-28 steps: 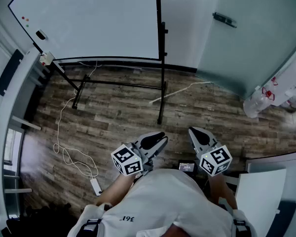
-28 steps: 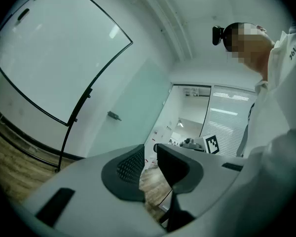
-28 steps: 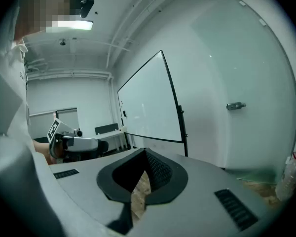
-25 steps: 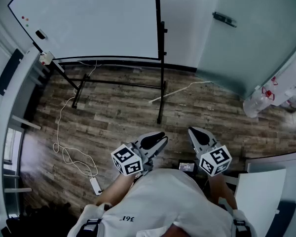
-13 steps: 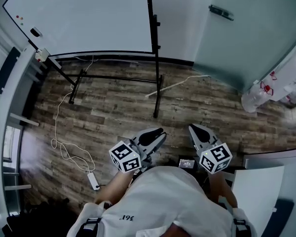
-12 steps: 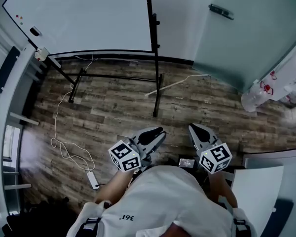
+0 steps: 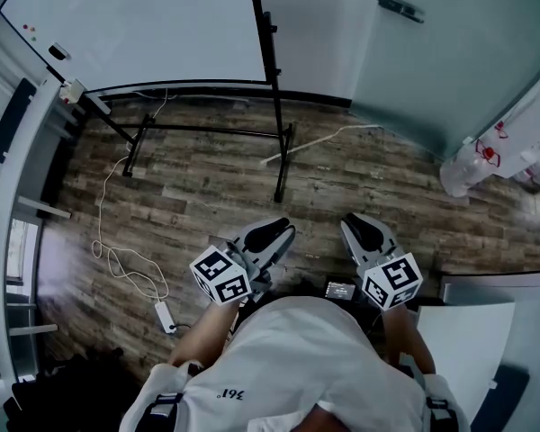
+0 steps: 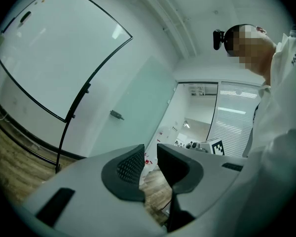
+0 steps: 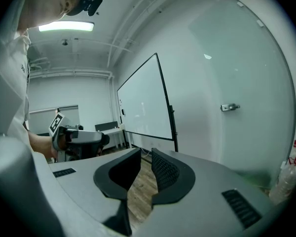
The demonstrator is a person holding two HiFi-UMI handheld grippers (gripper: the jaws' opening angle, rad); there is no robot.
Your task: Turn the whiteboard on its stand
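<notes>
The whiteboard (image 7: 135, 25) hangs in a black frame on its stand (image 7: 277, 165), at the top left of the head view. It also shows in the left gripper view (image 8: 54, 48) and, far off, in the right gripper view (image 9: 143, 100). Both grippers are held close to my body, well short of the stand. My left gripper (image 7: 281, 229) (image 8: 149, 152) has a narrow gap between its pads and nothing in it. My right gripper (image 7: 351, 224) (image 9: 145, 157) has just been opening; its jaws stand slightly apart, with nothing between them.
A white cable (image 7: 117, 259) loops over the wooden floor to an adapter (image 7: 165, 315). A pale rod (image 7: 315, 145) lies by the stand's foot. A glass door with a handle (image 7: 398, 7) is at the back right. White desks stand at the left (image 7: 18, 169) and lower right (image 7: 468, 349).
The whiteboard and its stand have slid up and left in the head view. Both grippers have shifted a little up the picture and stay in front of my body.
</notes>
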